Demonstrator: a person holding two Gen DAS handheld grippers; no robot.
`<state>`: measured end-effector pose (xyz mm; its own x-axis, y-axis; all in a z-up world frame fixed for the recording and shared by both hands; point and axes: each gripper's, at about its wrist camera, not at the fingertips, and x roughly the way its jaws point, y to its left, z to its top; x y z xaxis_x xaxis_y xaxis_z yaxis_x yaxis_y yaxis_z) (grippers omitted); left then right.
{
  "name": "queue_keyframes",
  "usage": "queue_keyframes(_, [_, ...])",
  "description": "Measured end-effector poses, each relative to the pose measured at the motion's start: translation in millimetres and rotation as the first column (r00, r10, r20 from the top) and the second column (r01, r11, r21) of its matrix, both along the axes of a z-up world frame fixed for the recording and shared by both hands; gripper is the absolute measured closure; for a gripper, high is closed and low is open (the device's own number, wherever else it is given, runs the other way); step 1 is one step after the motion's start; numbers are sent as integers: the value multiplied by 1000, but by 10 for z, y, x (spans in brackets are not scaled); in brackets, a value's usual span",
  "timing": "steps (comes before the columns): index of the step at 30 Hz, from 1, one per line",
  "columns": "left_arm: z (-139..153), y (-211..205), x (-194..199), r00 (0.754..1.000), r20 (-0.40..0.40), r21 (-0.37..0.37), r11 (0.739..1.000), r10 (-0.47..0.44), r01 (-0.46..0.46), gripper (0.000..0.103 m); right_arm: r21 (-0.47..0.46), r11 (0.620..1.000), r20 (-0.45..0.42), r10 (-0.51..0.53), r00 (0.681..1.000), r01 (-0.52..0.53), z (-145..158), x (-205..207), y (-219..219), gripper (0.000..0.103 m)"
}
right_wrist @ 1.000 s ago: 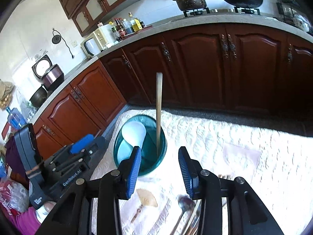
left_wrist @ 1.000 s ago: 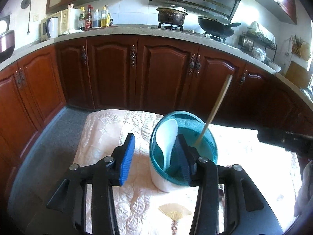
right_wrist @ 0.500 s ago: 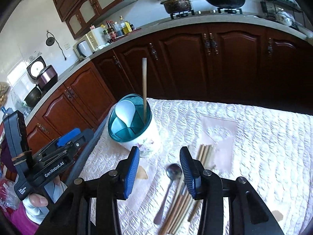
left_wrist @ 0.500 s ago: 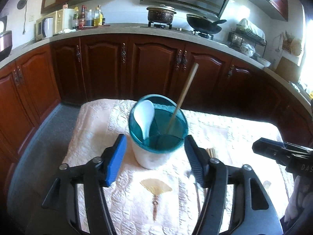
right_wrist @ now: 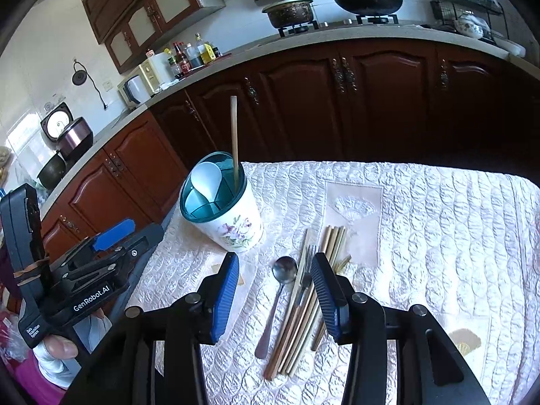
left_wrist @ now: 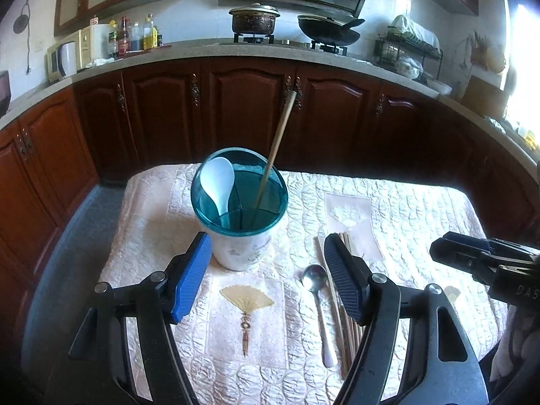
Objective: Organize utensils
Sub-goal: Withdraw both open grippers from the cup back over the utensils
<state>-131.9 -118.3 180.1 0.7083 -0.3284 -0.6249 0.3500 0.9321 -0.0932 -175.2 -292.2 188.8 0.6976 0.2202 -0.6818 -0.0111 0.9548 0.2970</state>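
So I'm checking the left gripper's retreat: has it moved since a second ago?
Yes. The left gripper has backed away from the utensil holder, jaws just opening, nothing between them.

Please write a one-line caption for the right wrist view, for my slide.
Open right gripper above metal spoon, fork and chopsticks lying beside the utensil holder.

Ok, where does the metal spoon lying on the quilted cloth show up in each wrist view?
Left wrist view: the metal spoon lies lower centre-right, bowl toward the holder, just left of the right-hand finger.
Right wrist view: the spoon lies lower centre, between the two fingers, left of the bundle of chopsticks.
Shared landmark: the teal-rimmed white utensil holder.
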Motion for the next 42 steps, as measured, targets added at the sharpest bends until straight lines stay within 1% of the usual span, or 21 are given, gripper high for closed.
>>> queue_keyframes(5, [-18, -38, -26, 1000, -5, 7, 1000, -13, 13, 34, 1, 1000, -3, -14, 1000, 14, -6, -61, -37, 60])
queue_keyframes(13, [-54, -54, -55, 999, -23, -3, 1000, -23, 23, 34, 4, 1000, -18, -23, 1000, 23, -51, -94, -73, 59])
queue_keyframes(19, [-138, 7, -9, 997, -74, -34, 999, -30, 28, 34, 3, 1000, -41, -22, 999, 22, -155, -92, -98, 59])
queue_keyframes(22, [-228, 48, 15, 993, -110, -51, 998, -37, 31, 34, 10, 1000, -68, -19, 997, 20, -270, -67, -117, 59])
queue_keyframes(28, [-377, 41, 27, 989, -138, -48, 998, -51, 45, 34, 17, 1000, -119, -15, 993, 17, -601, -7, -184, 59])
queue_keyframes(31, [-448, 27, 40, 987, -150, -42, 998, -51, 45, 34, 14, 999, -159, -32, 987, 35, -807, 56, -249, 68])
queue_keyframes(34, [-549, -13, 65, 983, -177, -37, 998, -53, 47, 34, 32, 998, -186, -40, 982, 47, -982, 142, -298, 73])
queue_keyframes(39, [-730, -96, 143, 975, -217, -28, 998, -56, 51, 34, 21, 999, -221, -37, 975, 43, -1222, 385, -287, 75])
queue_keyframes(42, [-838, -142, 212, 971, -234, -27, 998, -54, 49, 34, 17, 999, -242, -34, 970, 40, -1359, 547, -293, 79])
